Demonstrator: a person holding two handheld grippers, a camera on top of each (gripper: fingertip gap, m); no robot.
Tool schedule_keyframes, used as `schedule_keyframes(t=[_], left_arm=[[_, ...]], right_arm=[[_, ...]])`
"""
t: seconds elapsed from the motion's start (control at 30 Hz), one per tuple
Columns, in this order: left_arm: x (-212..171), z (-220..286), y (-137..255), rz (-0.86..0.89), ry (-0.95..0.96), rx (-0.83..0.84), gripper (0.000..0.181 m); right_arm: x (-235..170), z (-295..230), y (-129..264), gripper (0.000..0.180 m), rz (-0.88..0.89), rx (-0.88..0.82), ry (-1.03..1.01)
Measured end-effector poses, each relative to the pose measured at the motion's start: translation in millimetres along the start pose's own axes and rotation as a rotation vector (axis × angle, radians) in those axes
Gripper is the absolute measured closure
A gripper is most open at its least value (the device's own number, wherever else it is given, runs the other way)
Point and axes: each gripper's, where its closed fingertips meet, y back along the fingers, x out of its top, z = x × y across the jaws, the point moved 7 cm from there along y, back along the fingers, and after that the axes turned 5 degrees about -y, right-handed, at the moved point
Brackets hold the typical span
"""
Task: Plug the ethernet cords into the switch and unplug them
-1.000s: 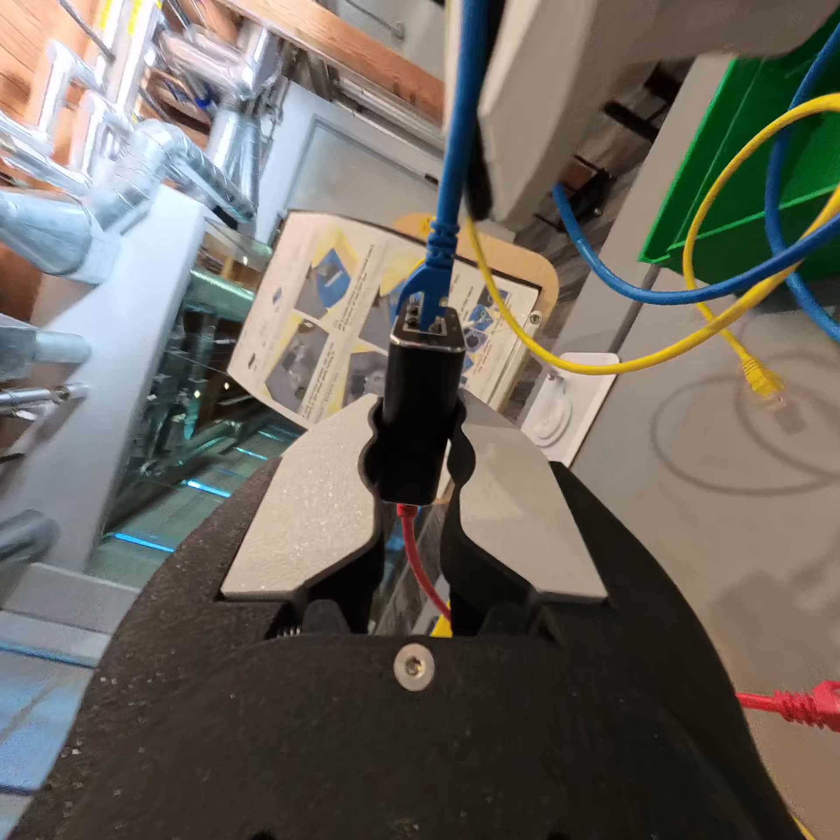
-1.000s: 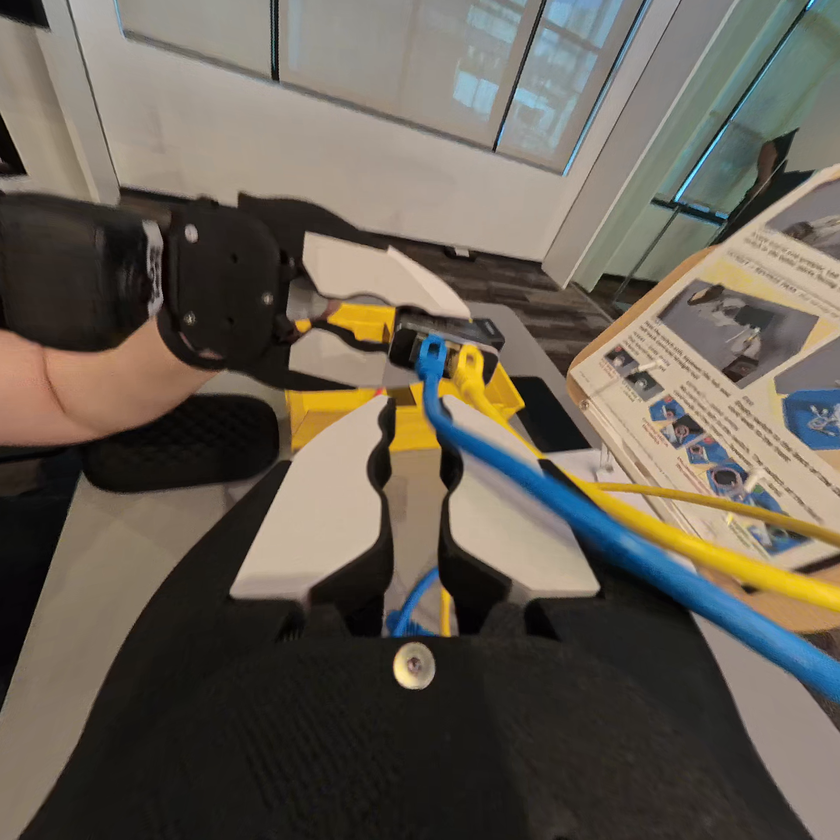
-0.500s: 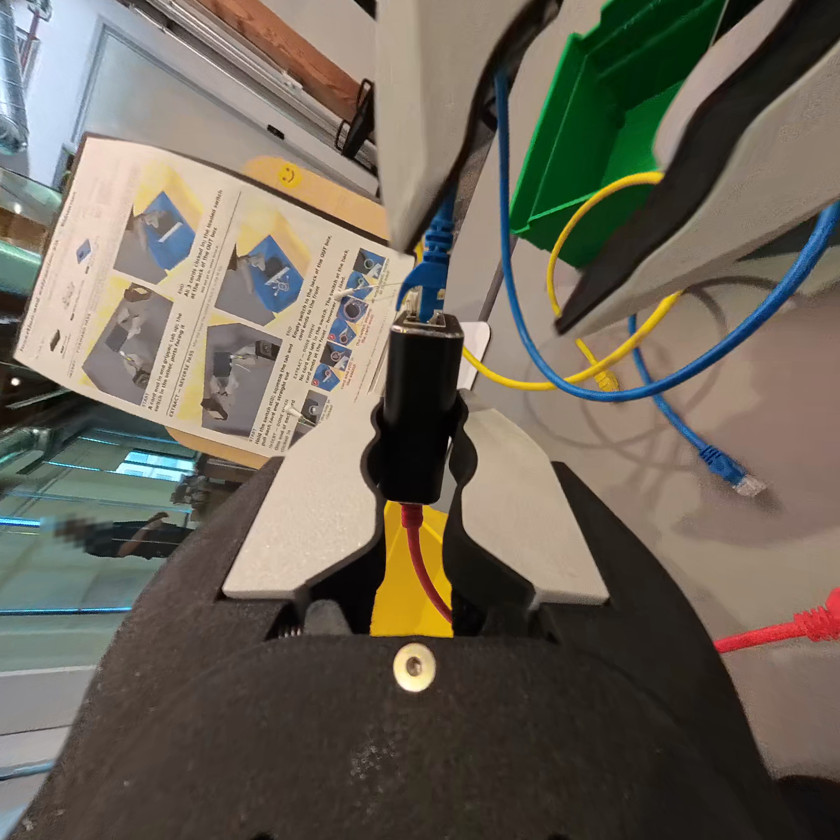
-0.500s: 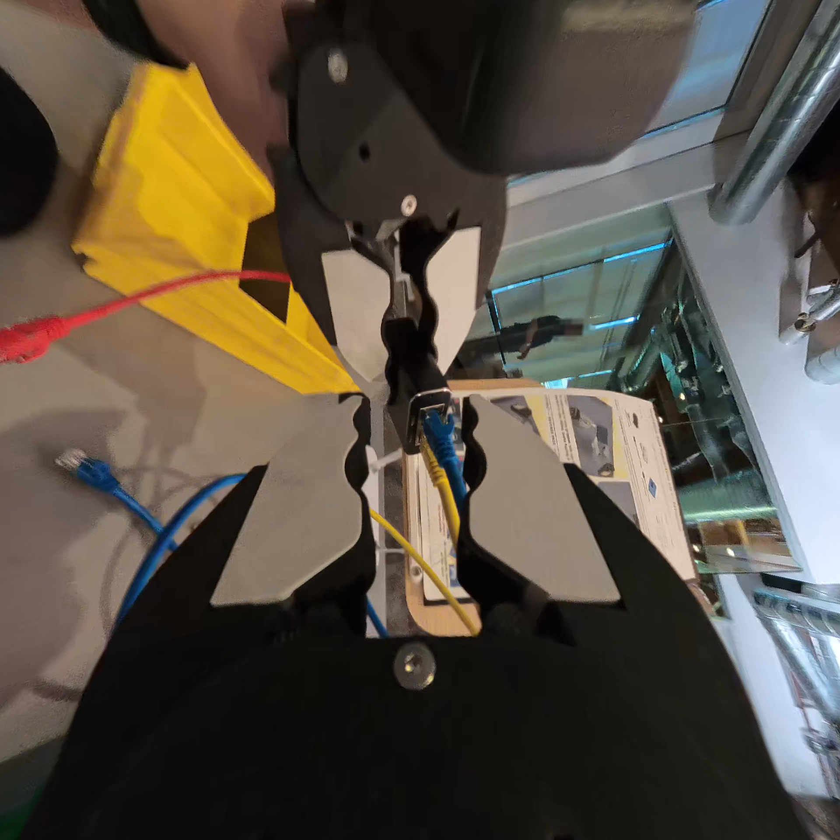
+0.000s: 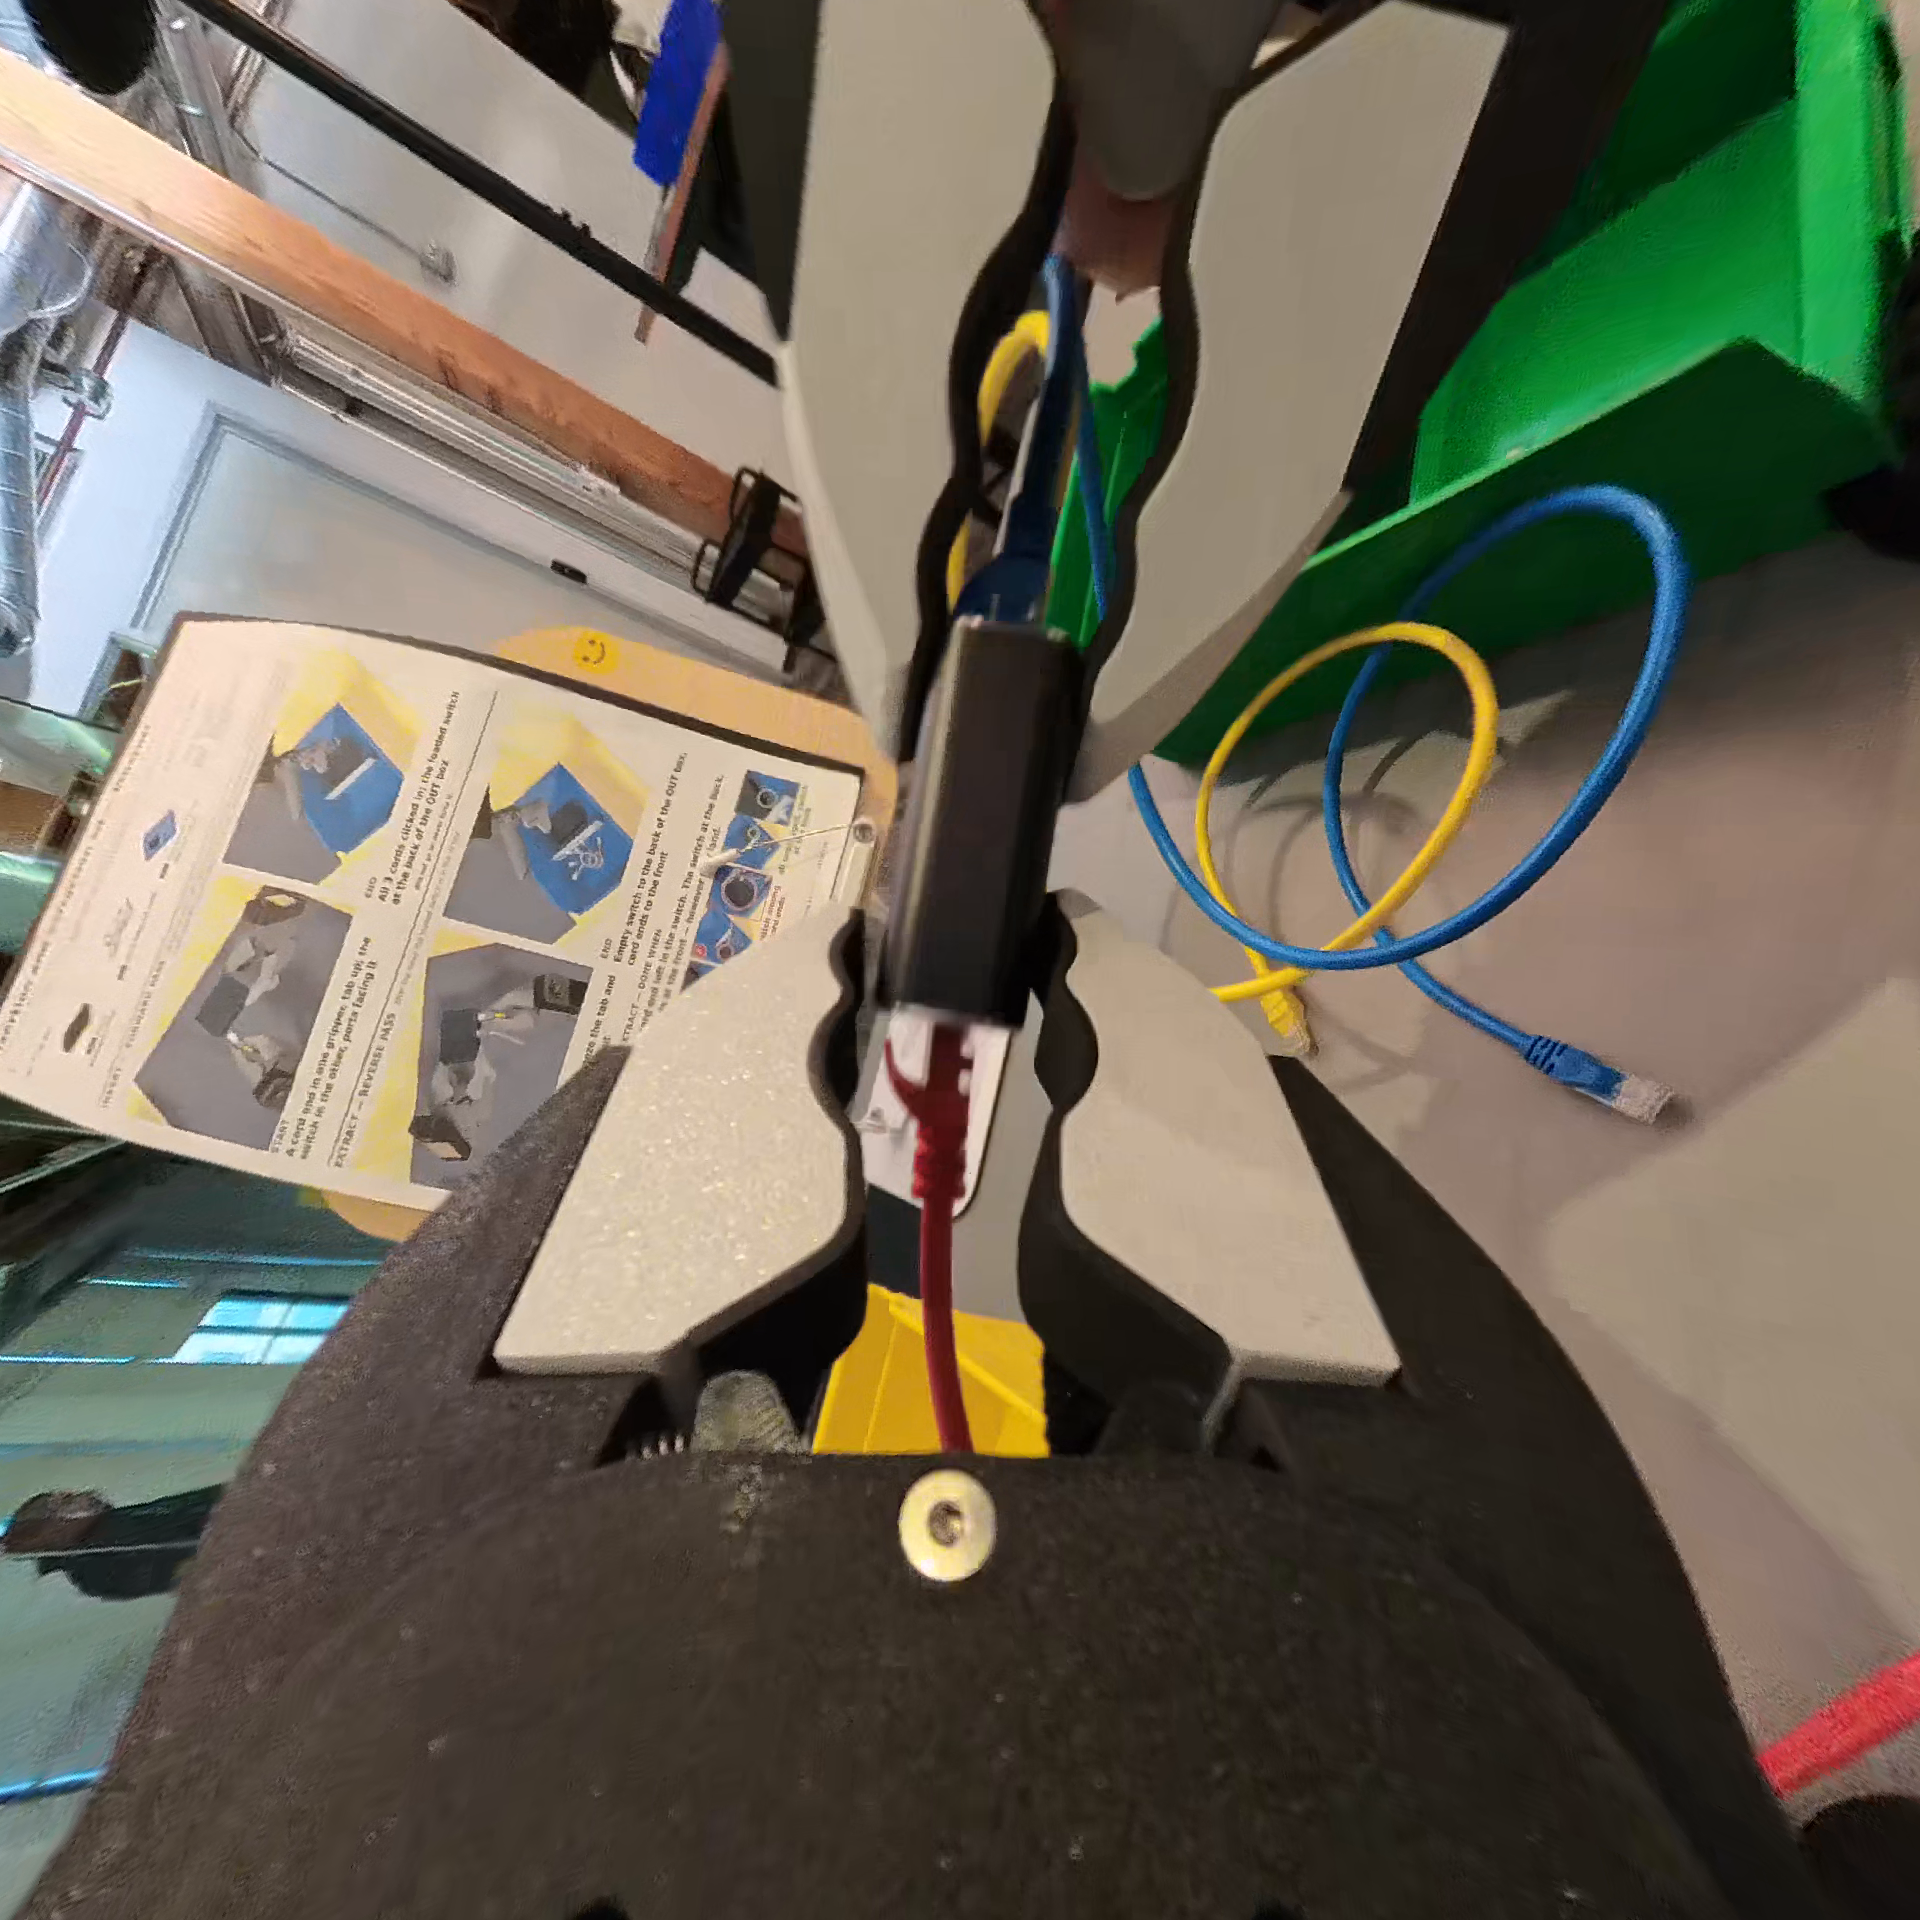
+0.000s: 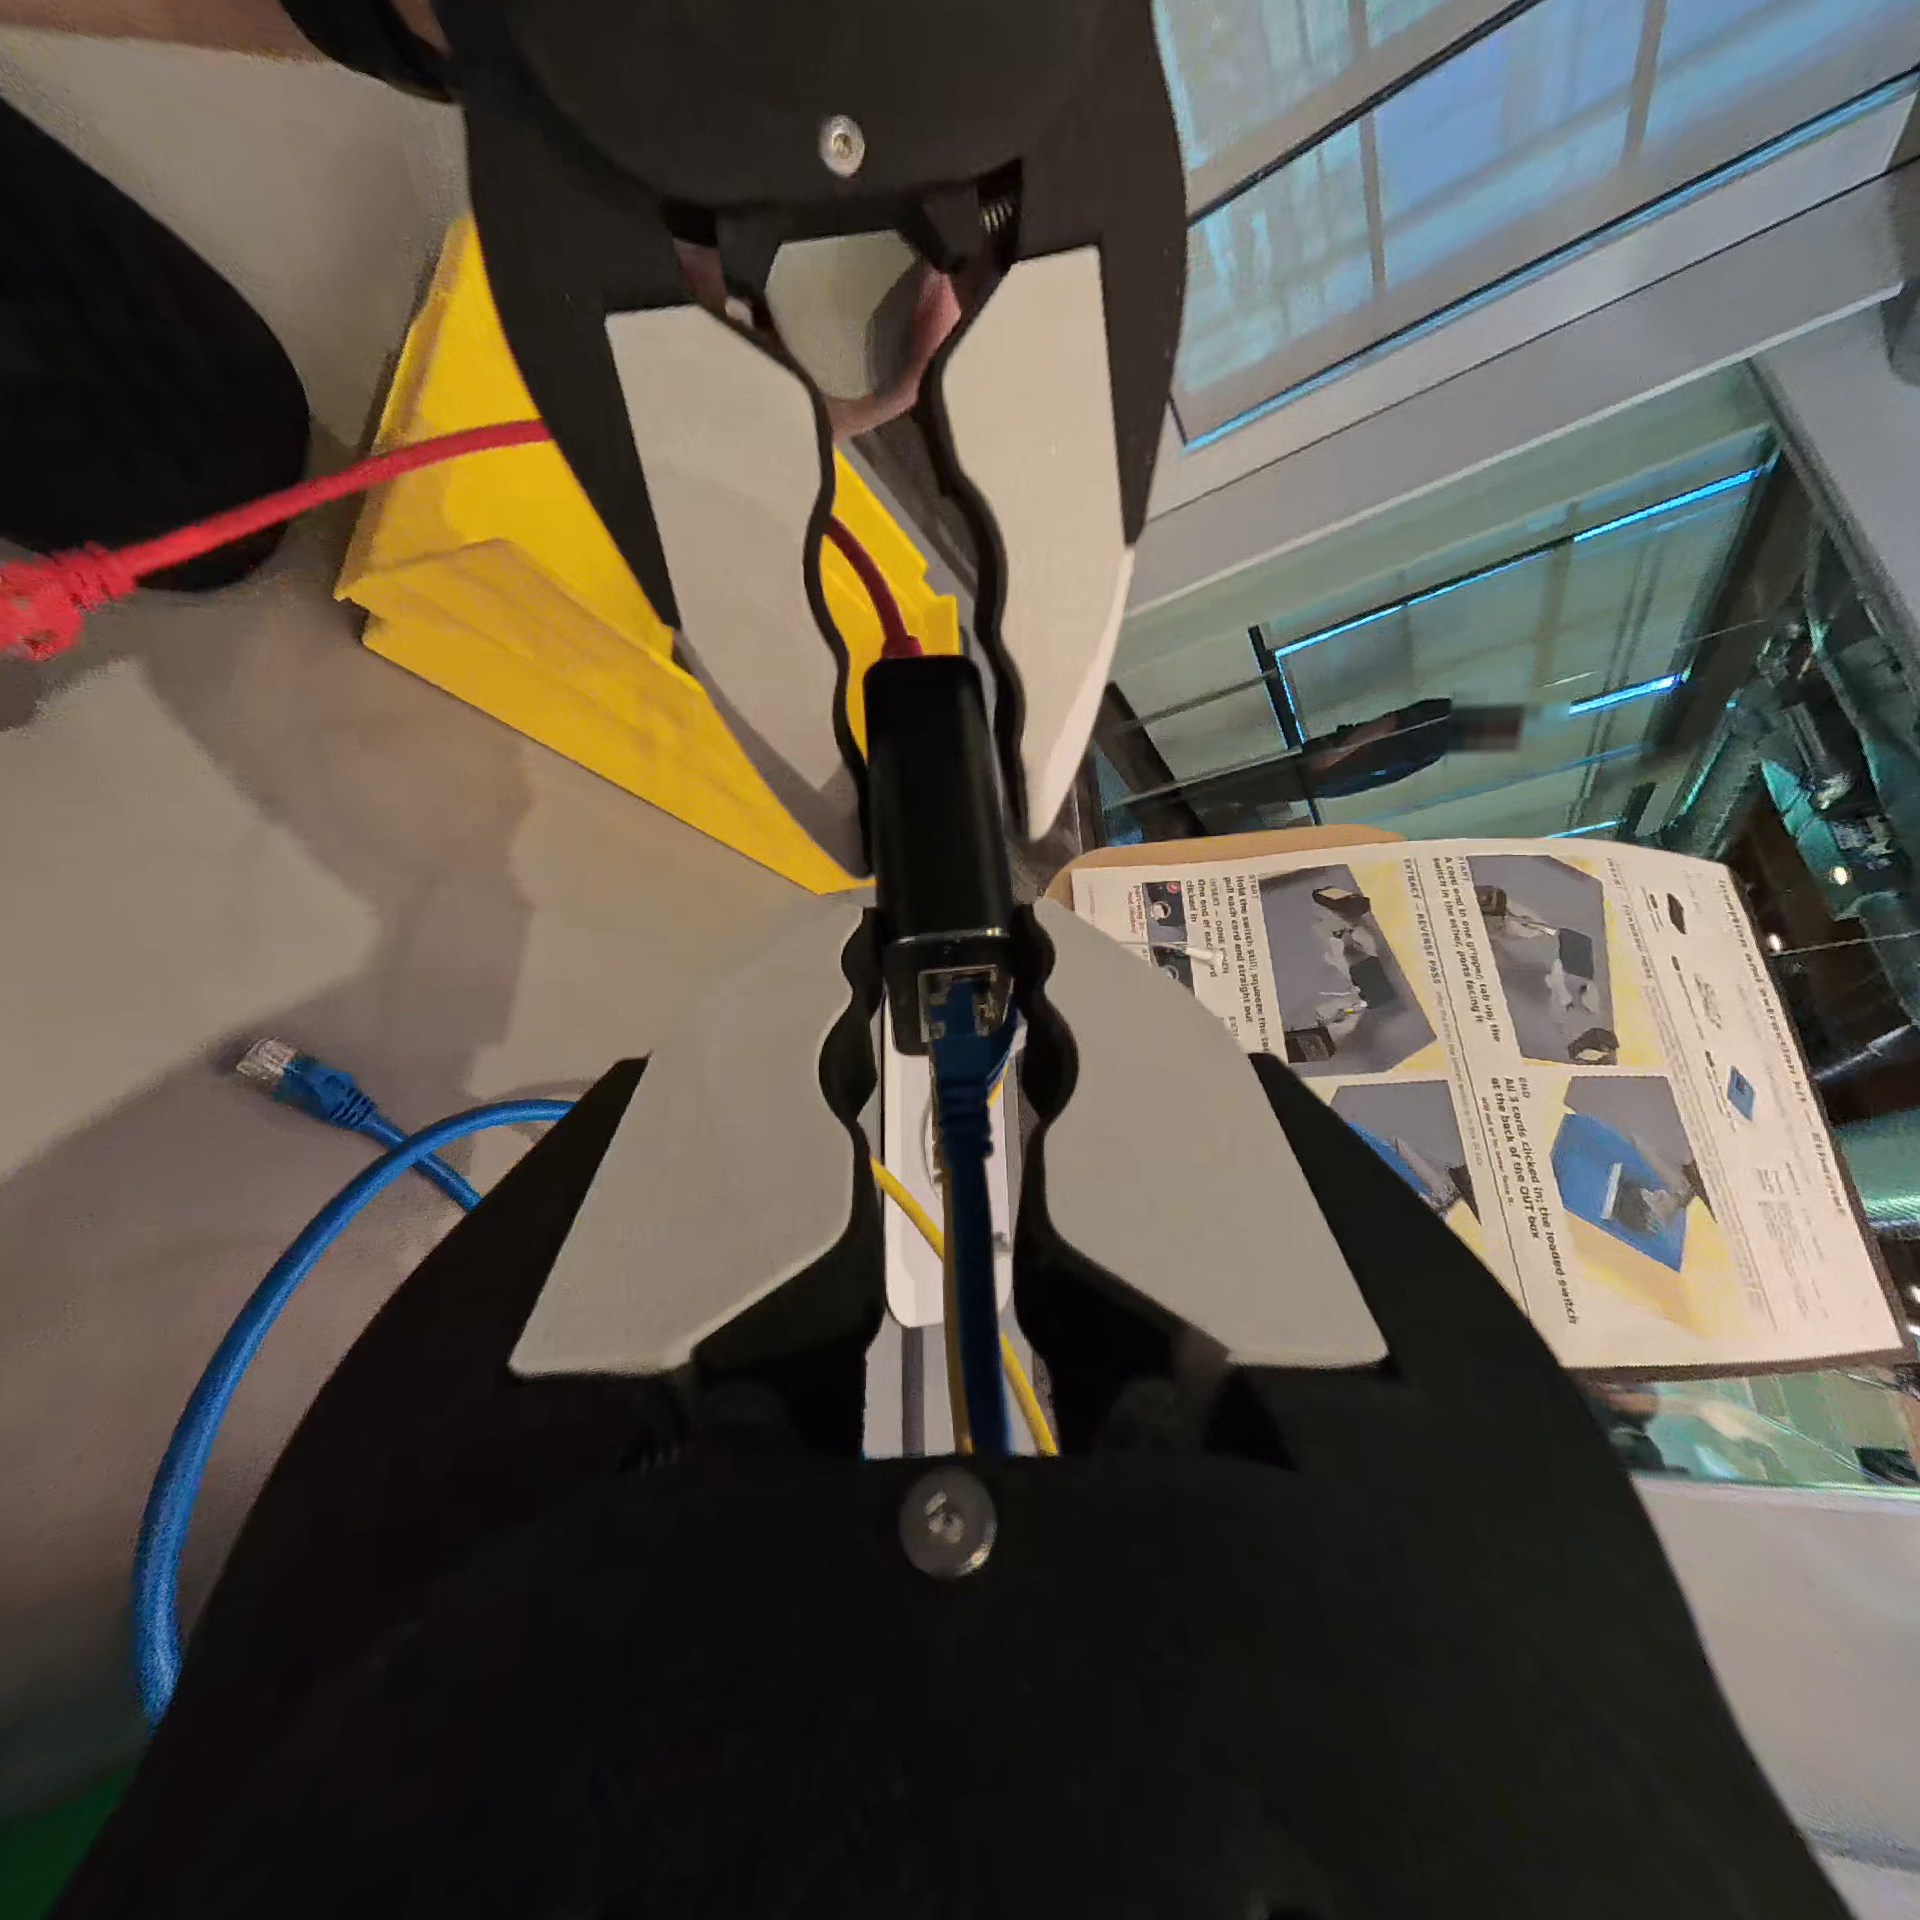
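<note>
Fingers [image 5: 727,1132] of the left gripper [image 5: 951,997] flank the near end of the black switch [image 5: 977,821] at mid-frame in the left wrist view, and whether they press it or stand slightly apart cannot be told. Opposite, the right gripper [image 6: 945,997] has its fingers [image 6: 1153,1153] close around the switch's port end, the body lying in the notches between them; a firm pinch cannot be confirmed there either. The switch is held off the grey bench [image 5: 1714,1039], spanning the two tools tip to tip. A red cord [image 5: 940,1247] enters its near end in the left wrist view and runs back between the fingers. In the right wrist view, a blue cord [image 6: 971,1195] sits plugged into a port, with a yellow cord [image 6: 1023,1382] running beside it. At right of the left wrist view, loose blue and yellow loops lie on the bench below a green bin [image 5: 1662,364], their plugs free. A yellow bin [image 6: 499,582] stands at upper left of the right wrist view. An illustrated instruction sheet [image 5: 416,894] on a wooden board leans at left.
</note>
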Motion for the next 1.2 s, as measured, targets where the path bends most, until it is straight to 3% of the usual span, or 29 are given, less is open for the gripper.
schedule_keyframes(t=[0.07,0.2,0.43,0.9,1.03,1.13,1.2], left_arm=[[-4.0,-4.5,4.4,0.03,0.031,0.011,0.145],[-5.5,-1.1,1.9,0.05,0.01,-0.003,0.156],[-10.5,5.8,-15.3,-0.102,-0.012,-0.025,0.157],[-1.4,8.9,-15.8,-0.099,-0.033,-0.007,0.155],[4.9,-17.2,7.2,-0.018,0.124,0.015,0.136],[20.7,-53.0,44.9,0.16,0.288,0.029,0.135],[23.1,-73.0,67.2,0.19,0.388,0.013,0.126]], right_arm=[[-1.8,2.4,3.6,0.154,0.028,0.004,-0.018],[-7.8,3.3,3.0,0.154,0.069,0.006,-0.017],[-6.0,-3.4,-7.6,0.147,-0.066,-0.028,0.066],[-4.6,-8.2,-16.8,0.154,-0.204,-0.029,0.081],[-6.7,4.0,-10.2,0.154,-0.1,-0.043,-0.051],[-22.4,14.9,-8.1,0.154,-0.113,-0.068,-0.133],[-31.9,20.7,-9.9,0.154,-0.115,-0.096,-0.178]])
